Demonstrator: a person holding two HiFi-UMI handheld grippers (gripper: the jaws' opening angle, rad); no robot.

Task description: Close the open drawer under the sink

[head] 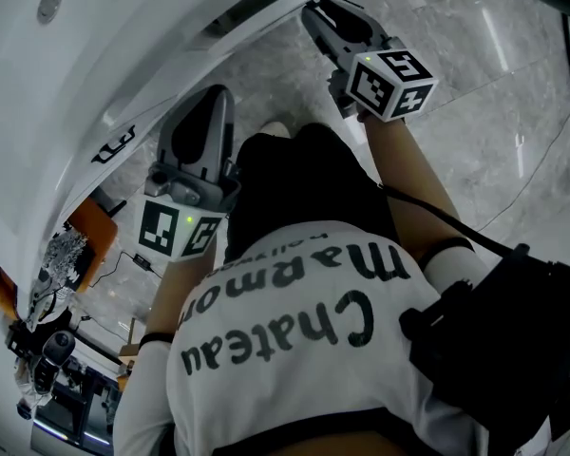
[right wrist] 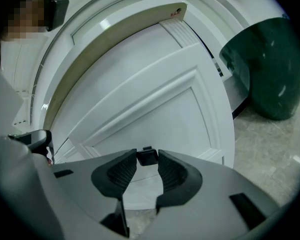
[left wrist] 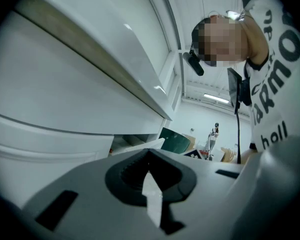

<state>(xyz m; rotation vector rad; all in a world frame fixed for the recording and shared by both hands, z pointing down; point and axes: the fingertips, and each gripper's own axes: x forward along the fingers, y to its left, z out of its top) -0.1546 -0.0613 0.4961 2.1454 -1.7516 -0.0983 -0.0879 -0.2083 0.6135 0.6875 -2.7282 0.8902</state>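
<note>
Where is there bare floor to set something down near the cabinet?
Bare marble floor right of the right gripper, and a patch bordered by the cabinet and the green bin. Crowded: the person's legs fill the gap before the cabinet, and clutter sits at the head view's far left.

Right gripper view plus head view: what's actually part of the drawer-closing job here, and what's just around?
Job: drawer front; its black knob; right gripper, shut on the knob.
Just around: dark green container on the floor; orange object; left gripper, shut, holding nothing.
</note>
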